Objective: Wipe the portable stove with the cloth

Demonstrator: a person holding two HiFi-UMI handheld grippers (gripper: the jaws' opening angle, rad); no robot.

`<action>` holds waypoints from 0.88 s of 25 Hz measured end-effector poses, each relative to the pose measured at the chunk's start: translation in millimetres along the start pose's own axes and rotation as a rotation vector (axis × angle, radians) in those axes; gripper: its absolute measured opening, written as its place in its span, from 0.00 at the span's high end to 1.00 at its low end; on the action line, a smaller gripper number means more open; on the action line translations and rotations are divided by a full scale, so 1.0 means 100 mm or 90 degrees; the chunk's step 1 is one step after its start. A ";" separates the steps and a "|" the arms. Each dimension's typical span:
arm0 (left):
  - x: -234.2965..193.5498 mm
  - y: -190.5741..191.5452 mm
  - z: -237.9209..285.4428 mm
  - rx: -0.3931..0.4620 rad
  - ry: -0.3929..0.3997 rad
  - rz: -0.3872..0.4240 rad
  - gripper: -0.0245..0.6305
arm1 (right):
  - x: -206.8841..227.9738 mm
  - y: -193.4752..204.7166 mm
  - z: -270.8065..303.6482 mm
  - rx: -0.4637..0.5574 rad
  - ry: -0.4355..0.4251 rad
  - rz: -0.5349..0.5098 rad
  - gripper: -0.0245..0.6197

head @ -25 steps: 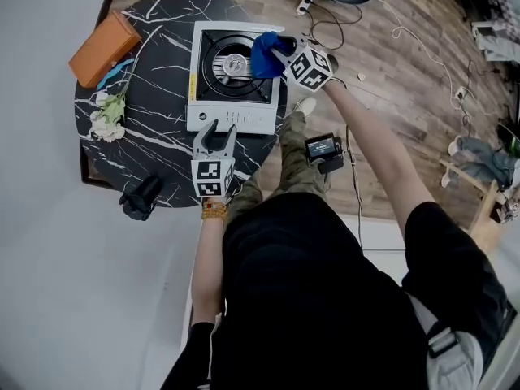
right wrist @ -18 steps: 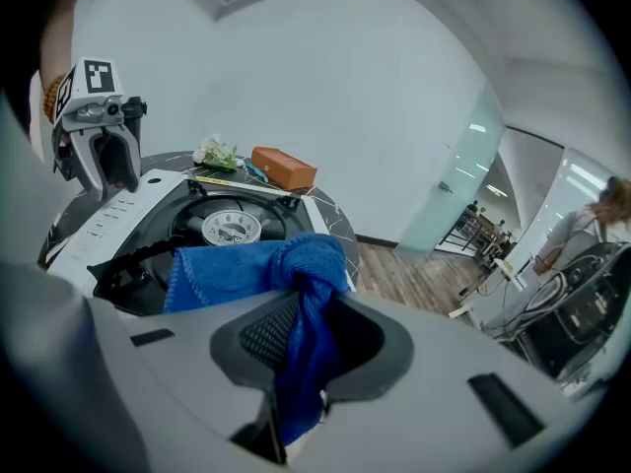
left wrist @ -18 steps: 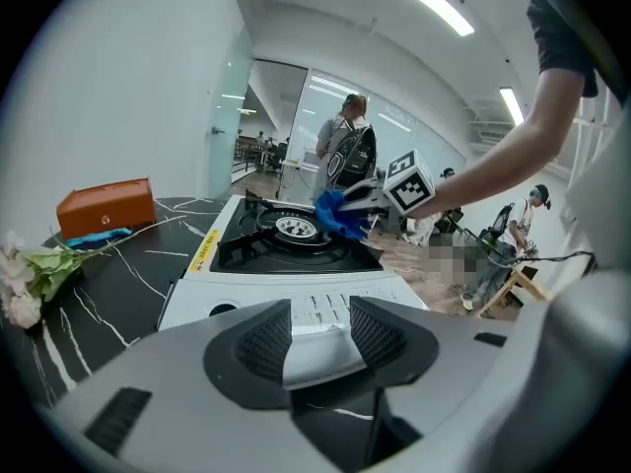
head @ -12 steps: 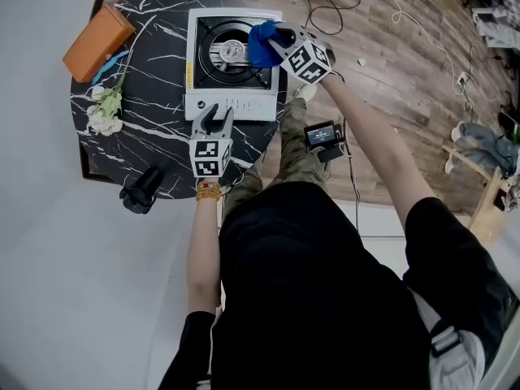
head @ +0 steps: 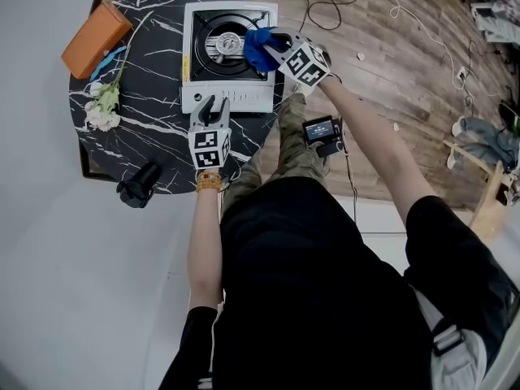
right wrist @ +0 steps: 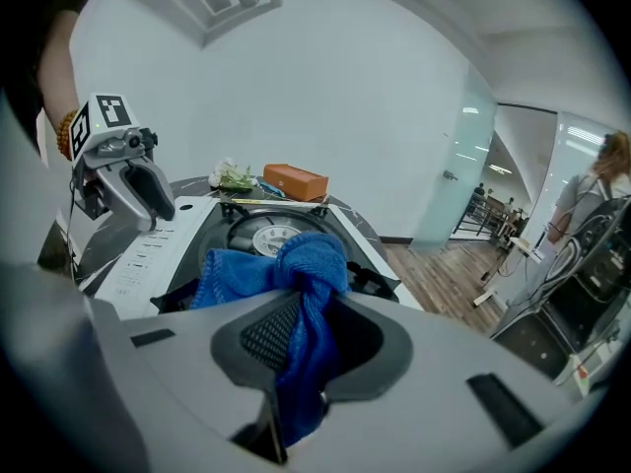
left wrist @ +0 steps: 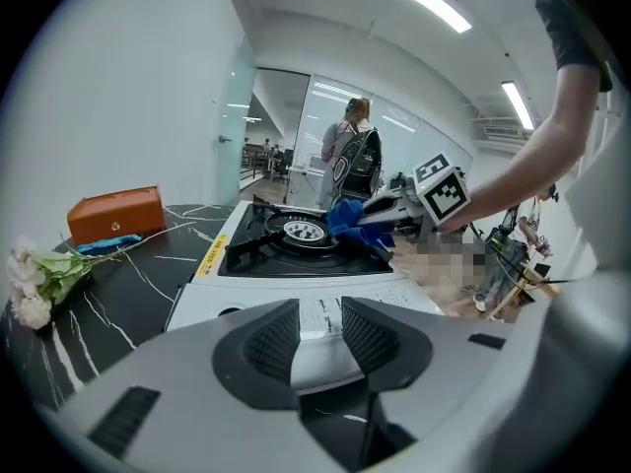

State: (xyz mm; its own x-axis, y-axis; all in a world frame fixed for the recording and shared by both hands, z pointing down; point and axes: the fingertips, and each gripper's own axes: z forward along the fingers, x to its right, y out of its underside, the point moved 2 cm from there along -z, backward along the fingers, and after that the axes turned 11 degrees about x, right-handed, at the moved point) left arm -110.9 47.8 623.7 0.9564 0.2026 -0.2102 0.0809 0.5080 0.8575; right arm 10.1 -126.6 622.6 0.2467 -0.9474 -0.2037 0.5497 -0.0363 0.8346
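Orange box and white flowers lie left of the stove.

No readable text. On stove: yellow sticker, front-panel print, both too small to read.

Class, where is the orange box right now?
In the head view, the orange box sits at the far left edge of the table, left of the portable stove, with the white flowers just nearer the person.
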 end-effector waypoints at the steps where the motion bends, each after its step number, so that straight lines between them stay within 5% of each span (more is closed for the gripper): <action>1: 0.00 -0.01 0.00 0.002 -0.001 -0.007 0.76 | -0.05 0.00 -0.02 0.002 -0.005 0.005 0.87; 12: 0.00 0.00 0.00 -0.006 0.003 -0.029 0.77 | -0.54 -0.01 -0.23 0.020 -0.035 0.062 0.87; 15: 0.03 -0.05 -0.08 -0.049 0.036 0.037 0.69 | -0.50 0.00 -0.22 0.018 -0.068 0.107 0.86; 18: -0.19 -0.21 -0.28 -0.028 -0.001 0.091 0.68 | -0.16 -0.11 -0.23 0.038 -0.047 0.116 0.85; 22: -0.66 -0.16 -0.38 -0.038 -0.069 0.073 0.66 | 0.54 -0.20 -0.09 0.014 0.034 0.072 0.85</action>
State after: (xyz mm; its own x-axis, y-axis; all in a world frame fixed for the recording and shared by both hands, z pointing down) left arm -186.3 58.6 606.3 0.9833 0.1724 -0.0581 -0.0443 0.5366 0.8427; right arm 19.9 -173.8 590.5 0.3485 -0.9277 -0.1340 0.4986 0.0624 0.8646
